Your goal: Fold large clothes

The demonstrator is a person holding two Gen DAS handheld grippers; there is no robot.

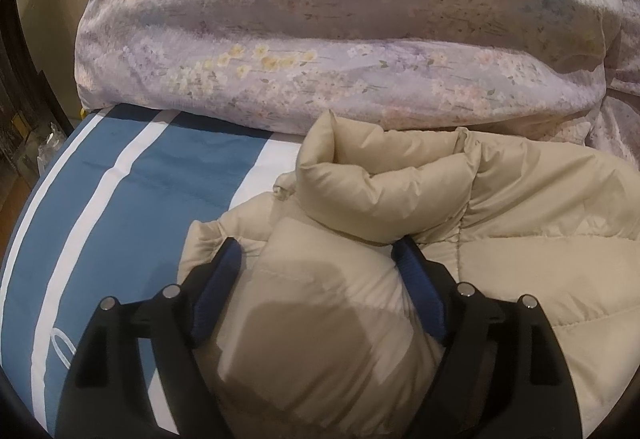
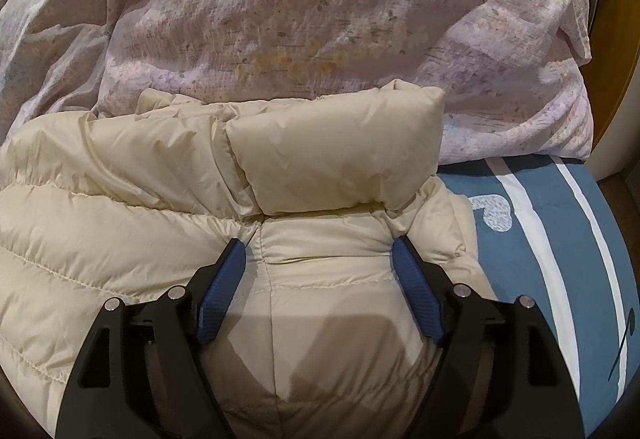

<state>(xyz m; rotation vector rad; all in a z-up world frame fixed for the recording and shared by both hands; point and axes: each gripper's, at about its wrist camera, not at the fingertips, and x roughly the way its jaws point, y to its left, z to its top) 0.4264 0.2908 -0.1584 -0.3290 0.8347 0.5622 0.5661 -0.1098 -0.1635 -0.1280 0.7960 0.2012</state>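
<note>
A cream quilted puffer jacket [image 1: 500, 207] lies on the bed, its padded collar [image 1: 372, 175] standing up toward the pillows. My left gripper [image 1: 318, 253] is open wide over the jacket's left shoulder. A puffy fold fills the gap between its blue pads [image 1: 418, 279] and brushes them. In the right wrist view the same jacket [image 2: 120, 199] spreads to the left, with its collar [image 2: 340, 155] just ahead. My right gripper [image 2: 318, 251] is open wide astride the right shoulder by a seam, its blue pads [image 2: 222, 291] resting against the fabric without squeezing it.
A blue sheet with white stripes [image 1: 132, 207] covers the bed and shows on both outer sides [image 2: 560, 239]. A bulky lilac floral duvet [image 1: 320, 39] is heaped right behind the jacket [image 2: 320, 7]. The bed's edges drop off to a wooden floor on the far left and right.
</note>
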